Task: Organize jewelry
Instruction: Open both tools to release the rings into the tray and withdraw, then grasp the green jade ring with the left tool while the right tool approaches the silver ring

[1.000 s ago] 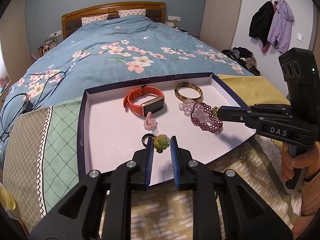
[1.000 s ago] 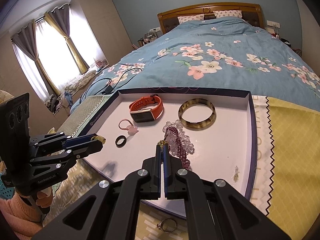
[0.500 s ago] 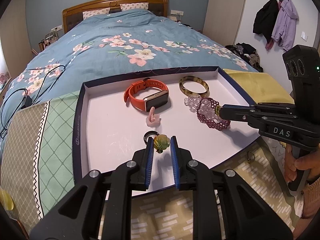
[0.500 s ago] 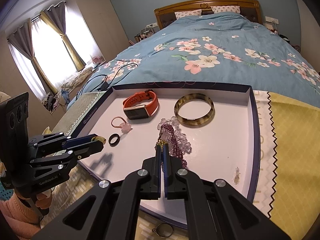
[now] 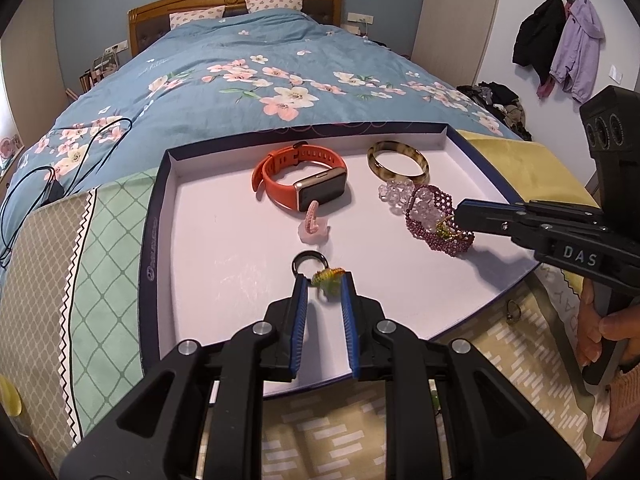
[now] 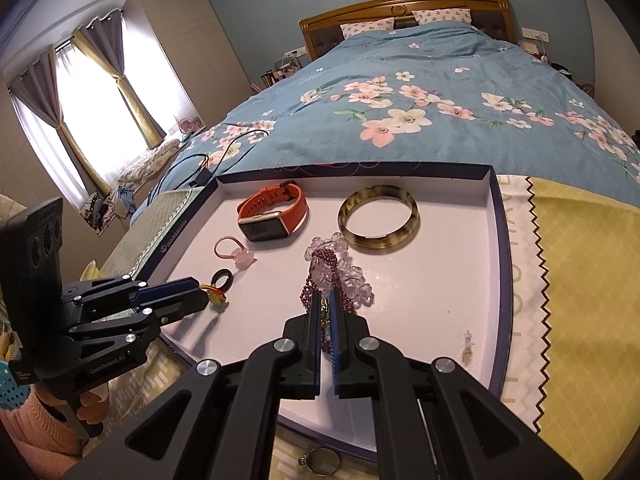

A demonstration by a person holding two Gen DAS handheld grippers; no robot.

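Observation:
A white tray with a dark rim lies on the bed's foot. In it are an orange watch, a tortoiseshell bangle, a pink ring, a black ring and a clear bead bracelet. My left gripper is shut on a small green and yellow charm, low over the tray beside the black ring. My right gripper pinches the clasp of a purple bead bracelet resting on the tray; its jaws are opening.
A metal ring lies on the patterned cloth outside the tray's near rim. Behind the tray stretches the blue flowered bedspread, with black cables at its left. A hand holds each gripper's handle.
My left gripper has sunk a little toward the tray with the charm, closer to the black ring. The right gripper's jaws have parted slightly on the bracelet's clasp.

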